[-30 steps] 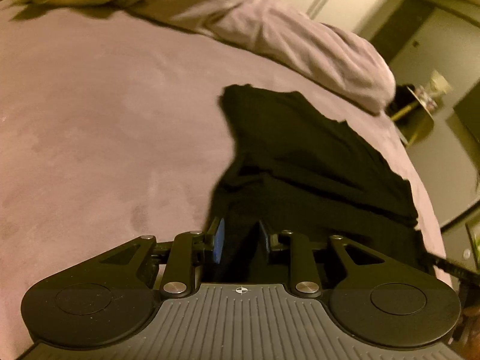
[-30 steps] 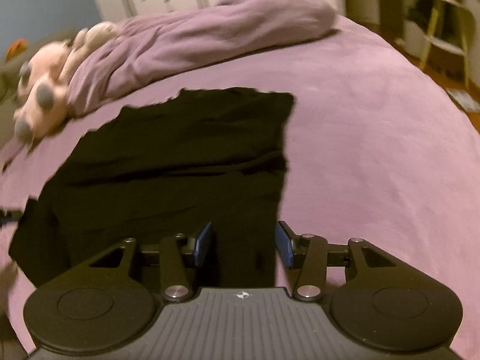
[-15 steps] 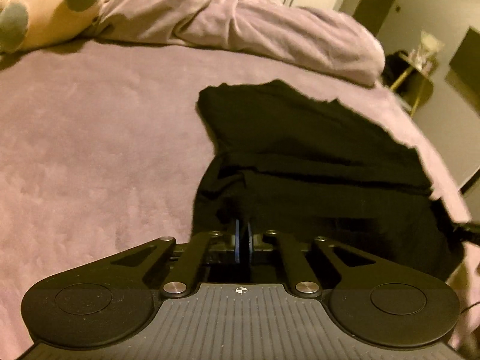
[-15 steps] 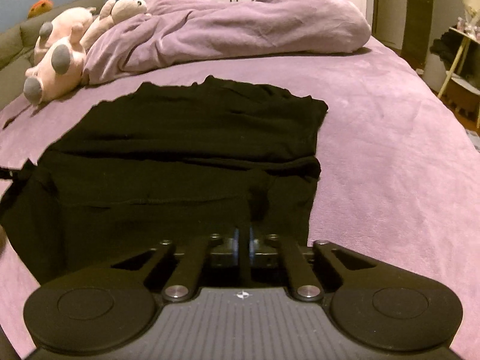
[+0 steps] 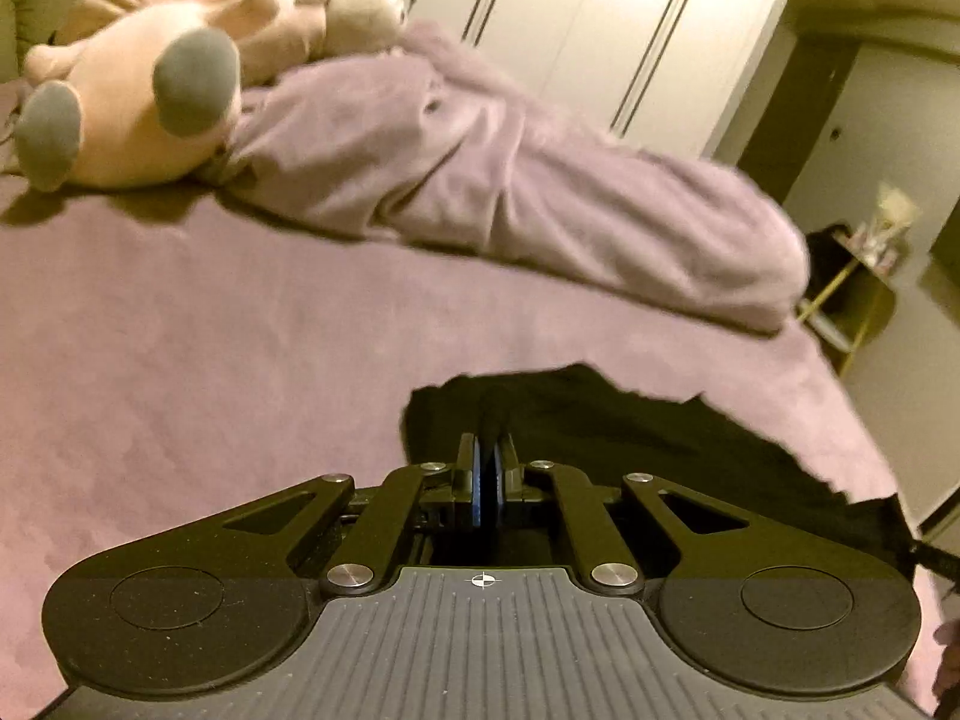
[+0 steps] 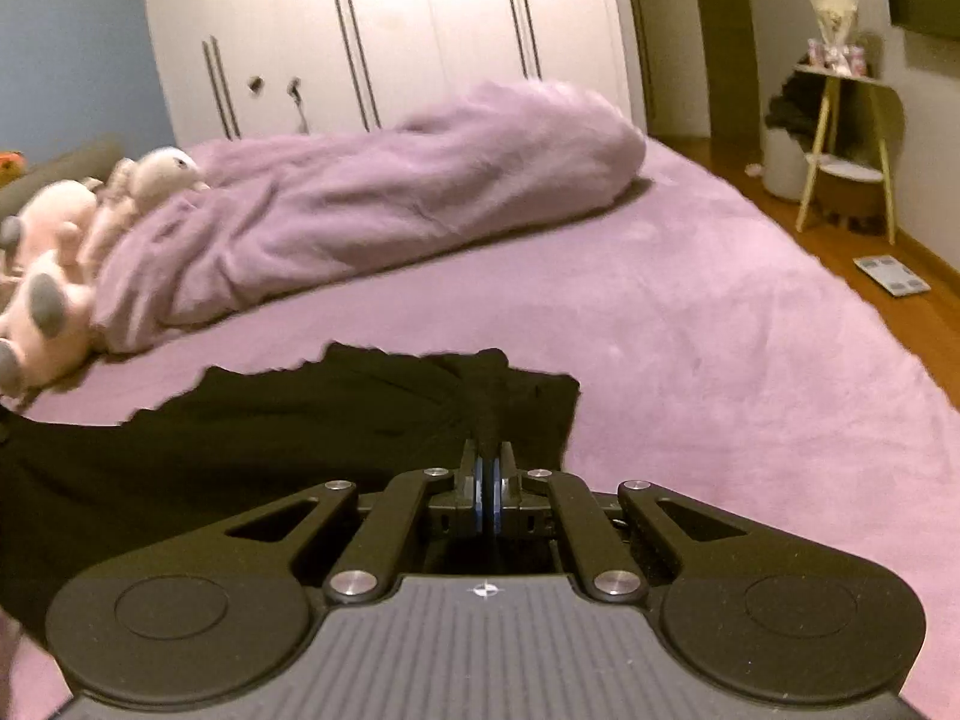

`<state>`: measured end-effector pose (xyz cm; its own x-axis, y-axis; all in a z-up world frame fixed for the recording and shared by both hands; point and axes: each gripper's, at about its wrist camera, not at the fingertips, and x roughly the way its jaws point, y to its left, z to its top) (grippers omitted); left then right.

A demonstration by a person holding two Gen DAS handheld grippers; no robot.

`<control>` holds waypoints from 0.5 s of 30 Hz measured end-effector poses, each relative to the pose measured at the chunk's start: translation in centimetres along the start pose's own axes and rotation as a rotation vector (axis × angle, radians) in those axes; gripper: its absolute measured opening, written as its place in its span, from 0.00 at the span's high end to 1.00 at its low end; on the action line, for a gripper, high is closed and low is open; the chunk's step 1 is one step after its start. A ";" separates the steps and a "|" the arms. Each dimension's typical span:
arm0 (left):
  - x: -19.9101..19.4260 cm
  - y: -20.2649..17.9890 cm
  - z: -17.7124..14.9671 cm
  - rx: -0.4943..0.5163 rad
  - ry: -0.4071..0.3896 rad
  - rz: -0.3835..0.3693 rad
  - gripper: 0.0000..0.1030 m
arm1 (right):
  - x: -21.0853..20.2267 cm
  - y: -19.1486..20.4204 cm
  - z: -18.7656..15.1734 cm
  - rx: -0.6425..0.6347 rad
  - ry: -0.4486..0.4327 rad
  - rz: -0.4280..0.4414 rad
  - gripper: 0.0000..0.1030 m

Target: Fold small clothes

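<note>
**Pinching both near corners of the black garment**

Left gripper [image 5: 487,468]: blue pads pressed together on a bunched ridge of the black garment [image 5: 630,432], near its left edge. Fabric rises as a narrow pleat straight out of the closed jaws.

Right gripper [image 6: 487,474]: same story, pads clamped on a gathered fold of the black garment [image 6: 270,420] close to its right edge. Creases fan out from the pinch.

Garment lies spread between the two grippers on the purple bedspread [image 6: 690,330], far hem ragged in outline. What kind of garment it is cannot be told; it is too dark for detail.

Beyond the hem, bare bedspread [image 5: 210,330], then a rumpled purple duvet [image 5: 510,180] heaped across the bed. Pink plush toy [image 5: 138,96] with grey foot pads lies against the duvet's left end.

Farthest: white wardrobe doors [image 6: 390,30] with long bar handles. Right of the bed, a small side table [image 6: 846,138] on a wooden floor, with a bathroom scale [image 6: 892,282] lying nearer.
</note>
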<state>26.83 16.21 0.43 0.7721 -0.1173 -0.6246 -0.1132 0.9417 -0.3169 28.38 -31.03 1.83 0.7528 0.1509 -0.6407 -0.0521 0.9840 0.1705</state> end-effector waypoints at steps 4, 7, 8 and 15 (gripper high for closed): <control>3.1 -1.0 -0.6 0.089 0.060 0.067 0.94 | 4.0 1.4 -0.6 -0.078 0.078 -0.052 0.98; 3.7 -1.2 0.0 0.101 0.052 0.079 0.94 | 5.9 1.8 -0.8 -0.122 0.120 -0.067 0.98; 3.5 -1.2 0.4 0.096 0.033 0.074 0.94 | 6.0 2.0 -0.6 -0.133 0.105 -0.070 0.98; 6.2 -2.6 5.2 0.106 -0.098 0.127 0.94 | 7.5 2.5 4.7 -0.141 -0.075 -0.166 1.00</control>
<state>35.17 14.63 1.09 0.8137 0.0306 -0.5805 -0.1508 0.9755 -0.1599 36.98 -27.94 1.02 0.8050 -0.0164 -0.5930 -0.0106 0.9991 -0.0420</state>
